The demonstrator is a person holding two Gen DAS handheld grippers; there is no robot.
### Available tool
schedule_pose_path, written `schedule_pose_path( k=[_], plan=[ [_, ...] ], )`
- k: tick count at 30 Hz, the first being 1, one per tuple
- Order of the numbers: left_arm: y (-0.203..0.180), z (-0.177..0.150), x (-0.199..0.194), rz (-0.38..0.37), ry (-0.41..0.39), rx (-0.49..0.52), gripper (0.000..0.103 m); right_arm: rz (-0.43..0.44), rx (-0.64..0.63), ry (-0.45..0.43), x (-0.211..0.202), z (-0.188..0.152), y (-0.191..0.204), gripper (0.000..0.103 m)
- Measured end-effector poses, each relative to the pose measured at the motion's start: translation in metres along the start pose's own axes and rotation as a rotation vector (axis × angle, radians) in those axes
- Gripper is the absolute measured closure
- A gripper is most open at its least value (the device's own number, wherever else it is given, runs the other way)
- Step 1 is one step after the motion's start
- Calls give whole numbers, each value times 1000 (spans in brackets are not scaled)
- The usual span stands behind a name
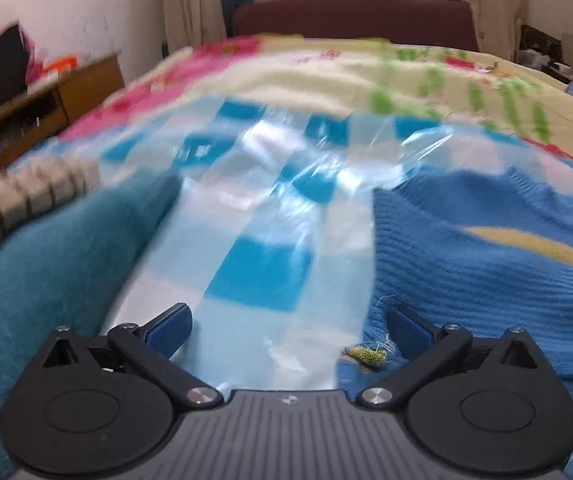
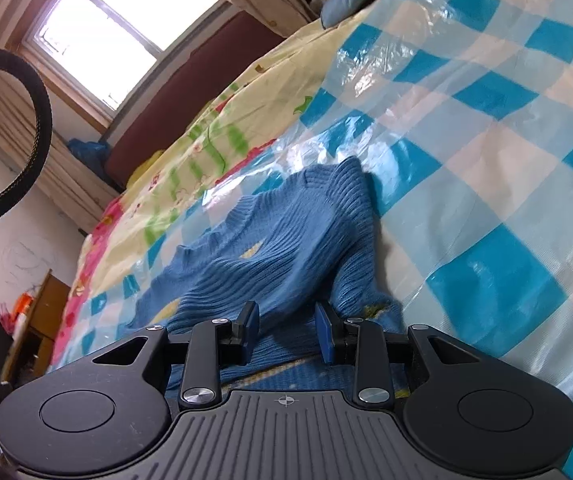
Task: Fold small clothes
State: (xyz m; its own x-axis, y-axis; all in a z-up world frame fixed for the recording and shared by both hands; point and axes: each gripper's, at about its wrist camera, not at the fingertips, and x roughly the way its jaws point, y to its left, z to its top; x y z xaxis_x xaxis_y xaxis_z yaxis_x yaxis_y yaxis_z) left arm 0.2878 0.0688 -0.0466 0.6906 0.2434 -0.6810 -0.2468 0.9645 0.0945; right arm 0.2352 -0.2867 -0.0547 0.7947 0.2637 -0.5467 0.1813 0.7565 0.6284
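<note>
The blue ribbed knit sweater [image 2: 286, 236] lies rumpled at the frame's centre on the checked plastic sheet [image 2: 486, 140], yellow patches showing. The right gripper [image 2: 286, 332] stands parted over it, nothing pinched. The left gripper [image 1: 286, 328] is spread wide, empty.

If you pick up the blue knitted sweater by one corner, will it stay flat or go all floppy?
Probably floppy: the blue sweater already lies rumpled in soft folds. Its chunky ribbed knit should grip well, though it may slide on the shiny checked plastic sheet.
</note>
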Motion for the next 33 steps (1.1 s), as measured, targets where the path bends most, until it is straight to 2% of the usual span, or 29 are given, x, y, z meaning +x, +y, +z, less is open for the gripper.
schedule_pose_path(
  k=[3, 11, 15, 17, 18, 19, 21, 25, 27, 30, 33],
  plan=[
    [10, -8, -5, 10, -26, 21, 0, 2, 12, -12, -4, 2, -5, 72],
    [4, -5, -14, 44, -36, 73, 0, 7, 42, -63, -13, 9, -11, 72],
    [-2, -6, -16, 62, -38, 114, 0, -7, 60, -34, 2, 18, -14, 73],
    [-2, -4, -15, 61, -29, 117, 0, 10, 104, -16, 7, 20, -19, 78],
    [-2, -3, -13, 61, -24, 120, 0, 10, 111, -16, 7, 21, -19, 92],
    [-2, -2, -13, 61, -21, 121, 0, 14, 119, -21, 3, 22, -20, 95],
    [-2, -1, -14, 65, -26, 126, 0, 50, 116, -43, -8, 23, -19, 95],
    [-2, -4, -14, 70, -37, 140, 0, 55, 109, -61, -22, 20, -21, 95],
    [-3, -4, -11, 71, -29, 144, 0, 25, 73, -45, -17, 18, -19, 95],
    [-3, -1, -10, 72, -19, 158, 0, -22, 51, 43, -4, 15, -19, 95],
    [1, 0, -10, 65, -15, 144, 0, -34, 16, 6, -17, 12, -15, 95]
  ],
)
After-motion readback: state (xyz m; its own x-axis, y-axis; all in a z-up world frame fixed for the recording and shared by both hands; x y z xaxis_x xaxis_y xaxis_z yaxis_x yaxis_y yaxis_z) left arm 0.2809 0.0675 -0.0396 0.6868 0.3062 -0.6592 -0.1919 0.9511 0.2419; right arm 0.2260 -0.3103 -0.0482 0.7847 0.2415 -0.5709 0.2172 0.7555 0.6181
